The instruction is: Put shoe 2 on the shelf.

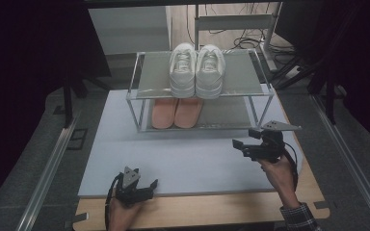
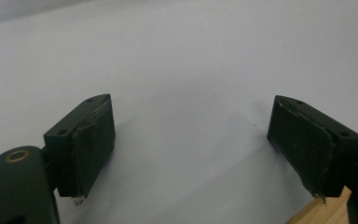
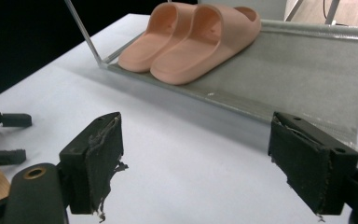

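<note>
Pale grey sheeting (image 1: 188, 159) is seen covering the tabletop in the high view, with a two-tier metal shoe rack (image 1: 200, 94) standing at its twelve o'clock edge. White sneakers (image 1: 196, 70) are set side by side on the upper shelf, and peach slippers (image 1: 176, 113) are set below them on the lower shelf; both pairs lie with their long axes running from twelve to six o'clock. The left tool (image 1: 147, 185) is held low at seven o'clock, the right tool (image 1: 237, 147) at four o'clock, well apart from the rack.

Bare sheeting is shown between the jaws in the left gripper view, so the left tool (image 2: 191, 154) is released and holds nothing.

Widely parted jaws are shown in the right gripper view as well; the right tool (image 3: 214, 163) is released and empty. The slippers (image 3: 191, 39) are seen at twelve o'clock, touching each other, and the left tool (image 3: 4, 137) at nine o'clock.

Both pairs appear already shelved, so the placing step is judged finished or a reach barely begun. Any further move on the slippers would call for the right tool to be carried forward under the upper shelf.
</note>
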The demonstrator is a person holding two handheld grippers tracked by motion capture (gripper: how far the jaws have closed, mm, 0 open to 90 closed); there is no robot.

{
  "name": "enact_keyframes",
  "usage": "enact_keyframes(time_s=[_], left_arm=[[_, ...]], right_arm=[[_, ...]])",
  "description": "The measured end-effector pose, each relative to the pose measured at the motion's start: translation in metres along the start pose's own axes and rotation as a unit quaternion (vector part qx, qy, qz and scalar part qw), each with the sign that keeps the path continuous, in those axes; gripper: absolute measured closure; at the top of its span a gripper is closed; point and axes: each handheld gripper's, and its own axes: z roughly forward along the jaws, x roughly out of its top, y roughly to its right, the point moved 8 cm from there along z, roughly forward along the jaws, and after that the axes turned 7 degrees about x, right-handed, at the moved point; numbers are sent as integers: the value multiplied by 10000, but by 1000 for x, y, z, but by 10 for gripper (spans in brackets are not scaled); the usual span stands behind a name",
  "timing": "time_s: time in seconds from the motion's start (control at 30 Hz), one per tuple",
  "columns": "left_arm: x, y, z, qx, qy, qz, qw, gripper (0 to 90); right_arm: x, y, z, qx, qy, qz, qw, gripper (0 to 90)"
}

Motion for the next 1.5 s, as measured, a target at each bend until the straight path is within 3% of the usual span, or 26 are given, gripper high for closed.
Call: enact_keyframes(time_s=[0.4,0.8,1.5], left_arm=[[0,0,0,2,-2,1,10000,150],[0,0,0,3,-3,3,10000,151],[0,0,0,13,0,-1,10000,152]], right_arm=[[-28,2,4,-25,-226,-170,9996,150],[-57,5,15,-227,-503,-424,9976,118],[-108,2,38,-429,-856,-580,9937,88]])
